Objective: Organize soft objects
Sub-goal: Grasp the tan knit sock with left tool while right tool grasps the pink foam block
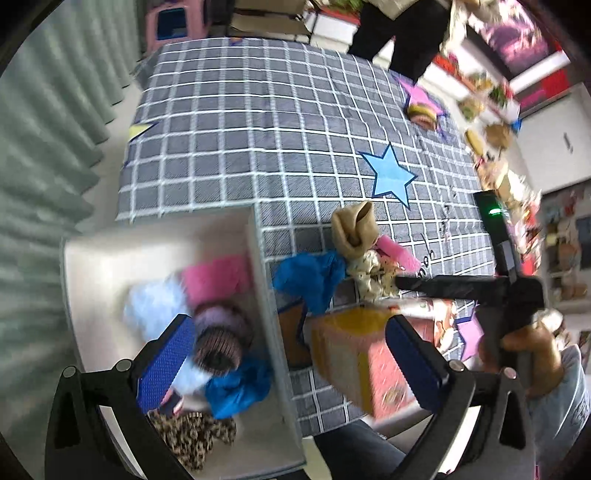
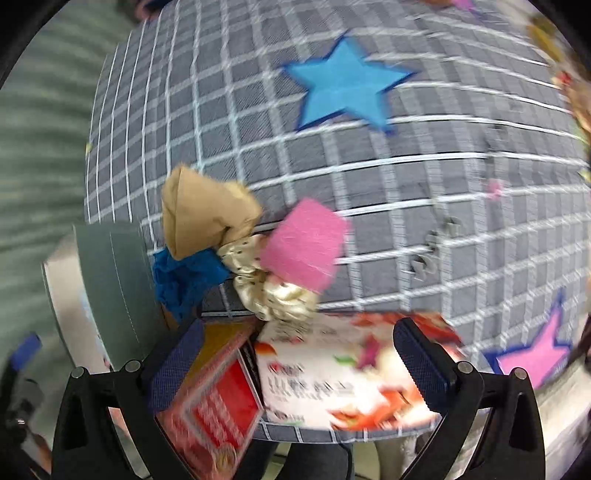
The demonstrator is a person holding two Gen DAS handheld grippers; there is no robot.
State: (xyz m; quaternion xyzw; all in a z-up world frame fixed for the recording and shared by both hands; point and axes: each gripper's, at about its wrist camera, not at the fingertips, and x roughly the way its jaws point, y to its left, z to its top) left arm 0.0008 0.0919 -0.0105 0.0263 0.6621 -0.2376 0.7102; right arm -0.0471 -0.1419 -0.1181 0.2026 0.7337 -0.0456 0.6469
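A white bin point(image 1: 273, 295) at the near left of the checked bed holds several soft items: a pink cloth point(image 1: 218, 277), a purple knit roll point(image 1: 221, 336), a blue cloth point(image 1: 236, 384), a leopard-print piece point(image 1: 192, 435). My left gripper point(image 1: 291, 365) is open and empty above the bin's right wall. On the bed lies a pile: tan cloth point(image 2: 203, 210), pink cloth point(image 2: 303, 243), spotted cream scrunchie point(image 2: 273, 291), blue cloth point(image 2: 184, 277). My right gripper point(image 2: 295, 365) is open and empty just short of the pile, over a printed box point(image 2: 332, 376).
A red and yellow box point(image 2: 214, 406) lies beside the printed box at the bed's near edge. The grey checked cover point(image 1: 258, 129) has star patches. A person stands at the far side point(image 1: 402, 29). Cluttered shelves line the right point(image 1: 498, 129).
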